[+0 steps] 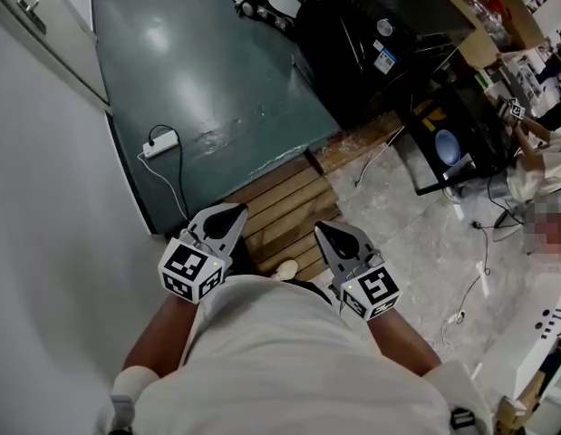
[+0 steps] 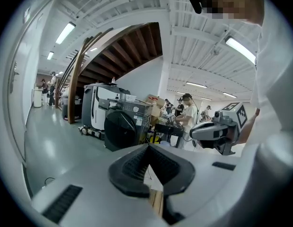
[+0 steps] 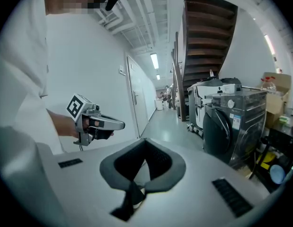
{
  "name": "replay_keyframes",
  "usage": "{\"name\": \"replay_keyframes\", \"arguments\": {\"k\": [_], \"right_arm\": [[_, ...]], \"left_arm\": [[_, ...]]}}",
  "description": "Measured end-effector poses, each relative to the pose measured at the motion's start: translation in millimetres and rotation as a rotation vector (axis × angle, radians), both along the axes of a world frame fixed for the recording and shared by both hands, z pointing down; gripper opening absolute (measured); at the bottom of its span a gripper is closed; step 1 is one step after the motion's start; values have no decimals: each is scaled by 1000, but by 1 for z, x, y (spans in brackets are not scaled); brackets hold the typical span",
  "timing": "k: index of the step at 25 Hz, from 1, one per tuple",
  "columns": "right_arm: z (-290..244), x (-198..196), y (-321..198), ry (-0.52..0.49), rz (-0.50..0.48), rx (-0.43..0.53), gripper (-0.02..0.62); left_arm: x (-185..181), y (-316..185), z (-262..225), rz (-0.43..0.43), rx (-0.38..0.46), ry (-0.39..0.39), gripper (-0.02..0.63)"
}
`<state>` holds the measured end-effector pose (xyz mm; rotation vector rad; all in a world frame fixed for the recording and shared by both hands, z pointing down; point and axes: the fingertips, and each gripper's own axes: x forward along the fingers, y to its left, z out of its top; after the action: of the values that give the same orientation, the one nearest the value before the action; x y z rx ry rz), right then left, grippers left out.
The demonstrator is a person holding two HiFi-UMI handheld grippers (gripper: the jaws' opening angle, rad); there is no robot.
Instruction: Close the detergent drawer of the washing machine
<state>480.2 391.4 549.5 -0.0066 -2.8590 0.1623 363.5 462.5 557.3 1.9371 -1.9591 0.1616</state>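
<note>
At chest, left tongs (image 1: 231, 210) + right tongs (image 1: 324, 228): 2, both shut.

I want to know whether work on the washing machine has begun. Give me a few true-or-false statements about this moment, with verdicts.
1. The left hand-held gripper holds nothing. True.
2. Its jaws stand wide apart. False: they are together.
3. The right hand-held gripper touches the washing machine. False: the machine stands away across the floor, and the gripper is empty in front of the person.
4. A white power strip lies on the green floor. True.
</note>
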Motion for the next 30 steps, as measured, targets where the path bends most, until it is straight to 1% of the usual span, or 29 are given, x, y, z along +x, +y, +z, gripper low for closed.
{"name": "replay_keyframes", "arguments": {"k": [4, 5, 6, 7, 10, 11, 15, 19, 23, 24, 25, 30], "right_arm": [[6, -5, -7, 9, 11, -26, 3], [8, -7, -8, 11, 9, -28, 3], [9, -10, -9, 13, 8, -27, 4], [10, -13, -11, 16, 6, -26, 5], [12, -26, -14, 25, 1, -37, 5], [13, -33, -15, 27, 0, -40, 4], [21, -66, -22, 51, -10, -51, 4], [29, -114, -33, 90, -19, -42, 4], [20, -178, -46, 111, 4, -43, 4], [15, -195, -49, 112, 12, -49, 4], [9, -211, -52, 114, 20, -55, 5], [-23, -286, -51, 133, 21, -73, 5]], "left_arm": [[-9, -6, 4, -18, -2, -5, -5], [-11, -7, 5, -22, -2, -6, 9], [-15, -9, 5, -26, -2, -6, 50], [-19, -11, 5, -30, -2, -6, 76], [-37, -18, 6, -47, 1, 1, 128], [-46, -20, 6, -52, 4, 2, 142], [-88, -35, 11, -65, 9, 15, 155], [-144, -50, 16, -71, 20, 15, 156], [-212, -63, 13, -70, 23, 25, 160], [-229, -66, 9, -66, 22, 23, 173], [-244, -69, 4, -59, 21, 19, 184], [-308, -75, -25, 11, -6, -12, 185]]}}
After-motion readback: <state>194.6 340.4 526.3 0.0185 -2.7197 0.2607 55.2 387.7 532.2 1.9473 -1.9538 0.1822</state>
